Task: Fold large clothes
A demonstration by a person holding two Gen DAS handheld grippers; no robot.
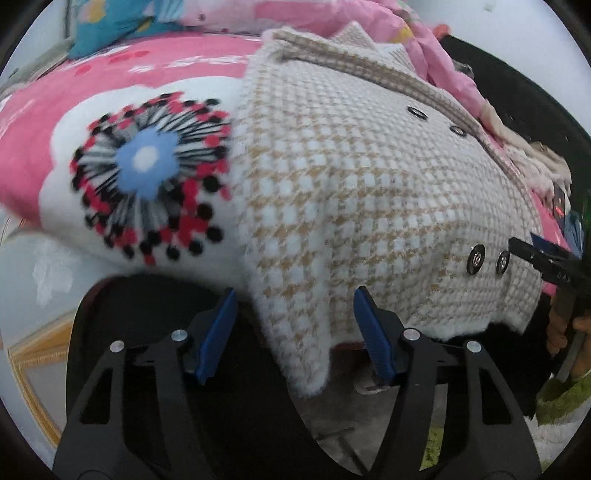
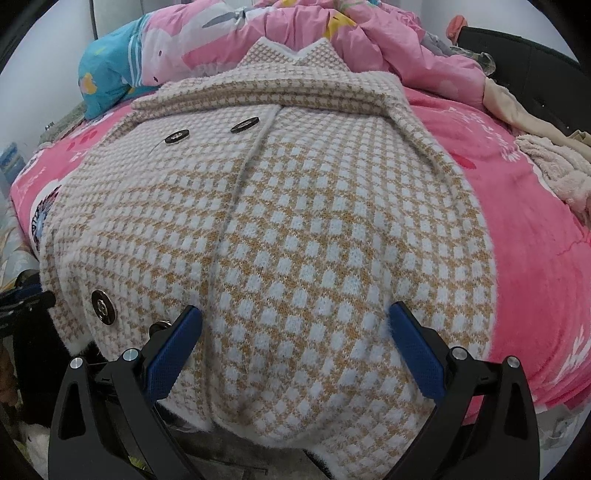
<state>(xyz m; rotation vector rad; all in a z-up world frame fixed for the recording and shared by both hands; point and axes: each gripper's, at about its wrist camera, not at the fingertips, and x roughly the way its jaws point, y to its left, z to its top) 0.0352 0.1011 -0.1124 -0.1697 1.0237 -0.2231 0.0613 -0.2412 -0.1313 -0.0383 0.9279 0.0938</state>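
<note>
Both grippers, left gripper (image 1: pixel 291 325) and right gripper (image 2: pixel 295 347), spread wide and gripping nothing at the hem of the houndstooth coat (image 2: pixel 295 229) lying flat, front up, on the pink bedspread (image 2: pixel 517 240); likely pre-fold positioning, next needing a pinch on each hem corner.

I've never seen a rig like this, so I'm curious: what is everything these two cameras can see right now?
Coat: one, beige-and-white houndstooth, spread on the bed, hem hanging off the near edge.
Buttons: four visible, dark metallic, on the coat front.
Blanket: one, pink with a floral print, under the coat.
Quilt: one, pink, bunched at the far end.
Pillow: one, teal, far left.
Left hand-held gripper: black, blue pads, open around the hanging hem.
Right hand-held gripper: black, blue pads, open over the coat.
</note>
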